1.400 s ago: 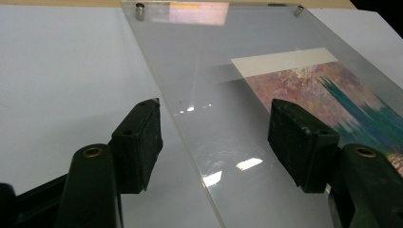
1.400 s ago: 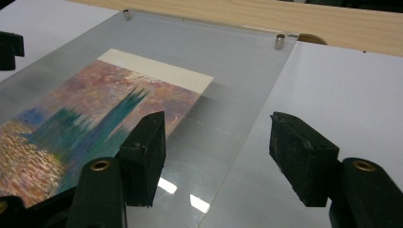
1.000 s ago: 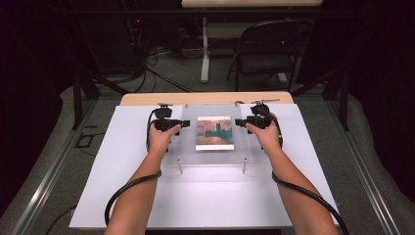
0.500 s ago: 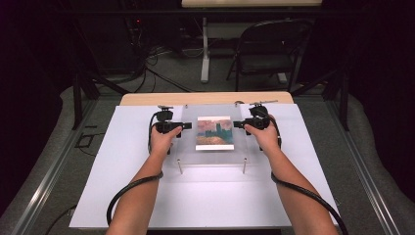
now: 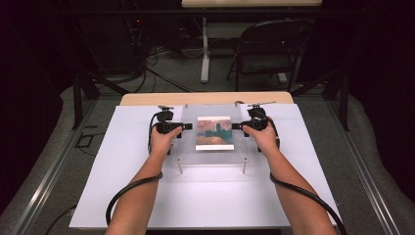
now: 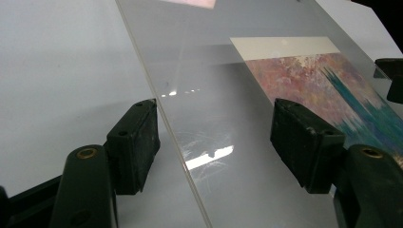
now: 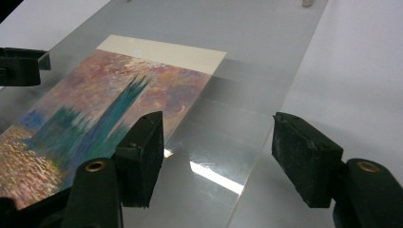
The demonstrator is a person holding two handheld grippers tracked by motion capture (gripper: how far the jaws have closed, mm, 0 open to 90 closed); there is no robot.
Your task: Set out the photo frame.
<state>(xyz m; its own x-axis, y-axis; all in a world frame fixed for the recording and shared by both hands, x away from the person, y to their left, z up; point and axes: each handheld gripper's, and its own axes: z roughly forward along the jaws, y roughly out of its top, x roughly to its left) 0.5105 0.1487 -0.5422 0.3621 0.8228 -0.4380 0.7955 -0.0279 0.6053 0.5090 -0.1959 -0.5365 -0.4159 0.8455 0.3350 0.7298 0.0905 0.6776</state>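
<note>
We note a white, matte, rectangular table top (image 5: 122,196) laid over a tan wooden board (image 5: 147,98) whose far edge shows behind it. Centred on the far half of the table lies a clear plastic sheet (image 5: 215,157), rectangular, glossy, with a thin straight edge that catches bright glints of light; in the high view short metal pegs (image 5: 180,167) stand under its near edge, so it appears raised off the white surface. On or under the sheet, in its middle, sits a small rectangular print (image 5: 214,132): a cream blank strip along one end, then a rough, brushy painted image in pink, teal and orange. The left gripper (image 5: 185,127) sits at the sheet's left edge, the right gripper (image 5: 237,126) at its right edge, each gripped by a hand whose forearm comes in from below, a thick black cable trailing back. In the left gripper view the two blocky black pads (image 6: 134,142), scuffed and square-cornered, stand parted, one to either side of the sheet's edge, not pressing it. In the right gripper view the pads (image 7: 142,154) likewise stand spread wide astride the opposite edge, one over the print's corner, one over bare table; neither pair grasps anything.
</note>
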